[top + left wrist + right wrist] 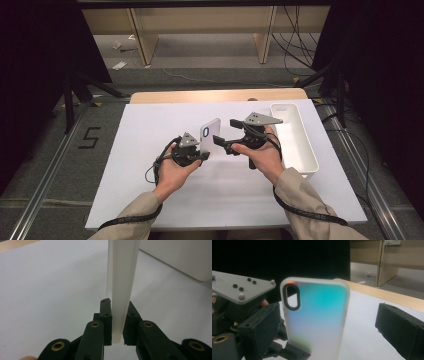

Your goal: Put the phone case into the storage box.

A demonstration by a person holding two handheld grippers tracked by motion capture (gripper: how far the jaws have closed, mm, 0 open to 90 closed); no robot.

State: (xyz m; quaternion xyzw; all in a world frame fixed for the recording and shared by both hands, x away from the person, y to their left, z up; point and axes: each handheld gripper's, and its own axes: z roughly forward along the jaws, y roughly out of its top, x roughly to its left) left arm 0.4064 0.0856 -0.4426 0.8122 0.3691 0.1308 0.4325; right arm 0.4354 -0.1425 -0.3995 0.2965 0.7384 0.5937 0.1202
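Phone case (210,136): held upright above the white table (150,150), clamped at its lower end by the left gripper (204,156).
Right gripper (223,135): jaws spread wide beside the case, nothing gripped.
Bin (300,145): empty; placing is judged still undone.

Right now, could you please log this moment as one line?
left gripper shut on phone case | right gripper open beside it | bin untouched

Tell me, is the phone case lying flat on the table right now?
No, the phone case stands upright above the white table, its lower edge clamped between the jaws of the left gripper.
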